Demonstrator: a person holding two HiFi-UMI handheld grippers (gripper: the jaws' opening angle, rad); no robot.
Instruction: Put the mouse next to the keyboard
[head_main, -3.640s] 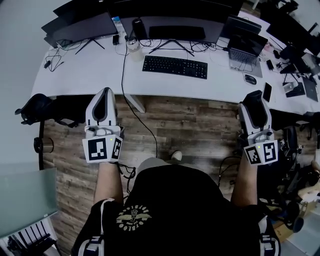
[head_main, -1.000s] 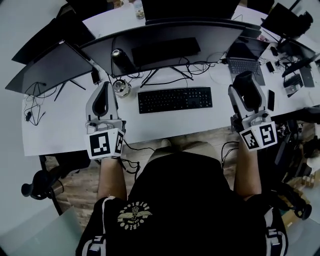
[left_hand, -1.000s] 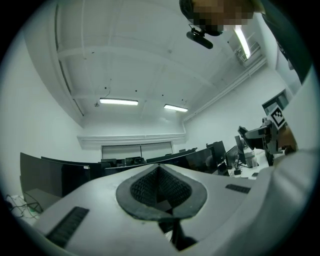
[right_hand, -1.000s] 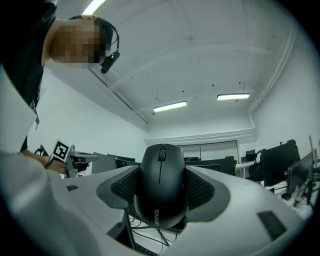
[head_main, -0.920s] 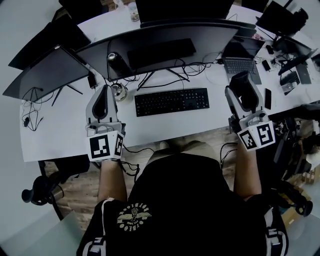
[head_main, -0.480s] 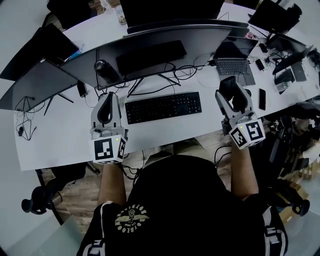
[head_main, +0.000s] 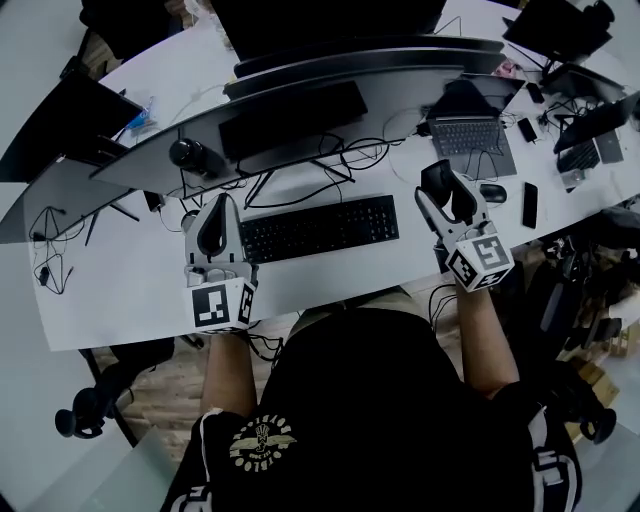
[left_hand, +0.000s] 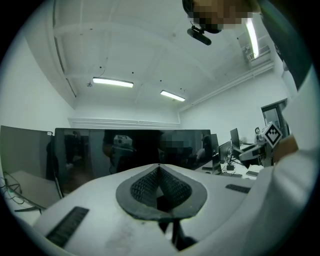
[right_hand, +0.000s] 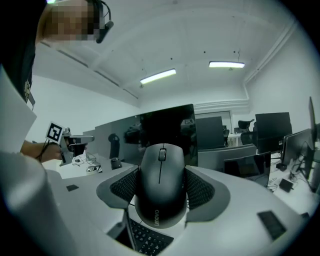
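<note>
A dark mouse (right_hand: 160, 192) sits upright between the two pads of my right gripper (right_hand: 161, 170), which is shut on its sides. In the head view this right gripper (head_main: 440, 178) hangs over the white desk (head_main: 330, 275), just right of the black keyboard (head_main: 318, 228), with the mouse (head_main: 446, 188) dark between its jaws. A corner of the keyboard (right_hand: 150, 242) shows below the mouse. My left gripper (head_main: 217, 205) is at the keyboard's left end. Its tips meet, holding nothing, as the left gripper view (left_hand: 159, 170) also shows.
A second mouse (head_main: 492, 192) and a phone (head_main: 529, 204) lie right of my right gripper, before an open laptop (head_main: 470, 135). A wide monitor (head_main: 300, 95) and loose cables (head_main: 330, 165) stand behind the keyboard. A dark cup (head_main: 185, 152) is at the back left.
My right gripper with the mouse has moved left, closer to the keyboard's right end. The left gripper has come nearer the keyboard's left end. The head view has shifted over the desk.
</note>
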